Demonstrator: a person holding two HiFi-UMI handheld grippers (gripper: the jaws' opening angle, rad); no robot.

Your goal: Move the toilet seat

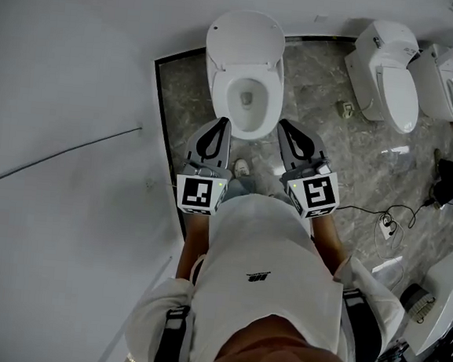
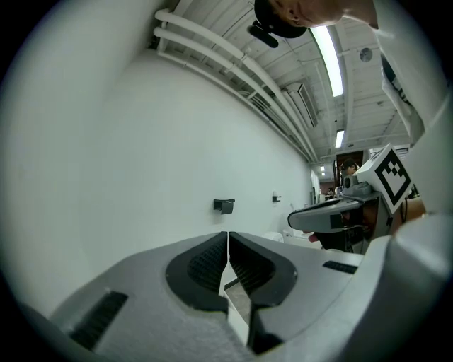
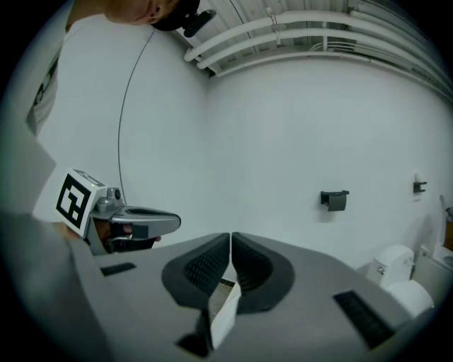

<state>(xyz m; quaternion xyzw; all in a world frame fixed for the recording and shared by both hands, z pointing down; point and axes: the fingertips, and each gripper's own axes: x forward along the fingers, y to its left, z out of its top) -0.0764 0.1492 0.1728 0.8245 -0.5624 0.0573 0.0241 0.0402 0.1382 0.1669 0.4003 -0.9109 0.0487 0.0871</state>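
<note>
Toilet seat (image 1: 251, 131) rim lies between left claw (image 1: 222, 121) and right claw (image 1: 283, 124).

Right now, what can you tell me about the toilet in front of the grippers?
The toilet is white and glossy, like ceramic. Its oval lid stands raised, leaving the bowl open, with a dark drain. It sits on grey marbled floor. The left gripper and right gripper, both shut, hover by its front rim; neither holds it.

Left tongs (image 1: 222, 122), right tongs (image 1: 283, 124) closed near toilet (image 1: 216, 82); lid (image 1: 247, 38) raised
</note>
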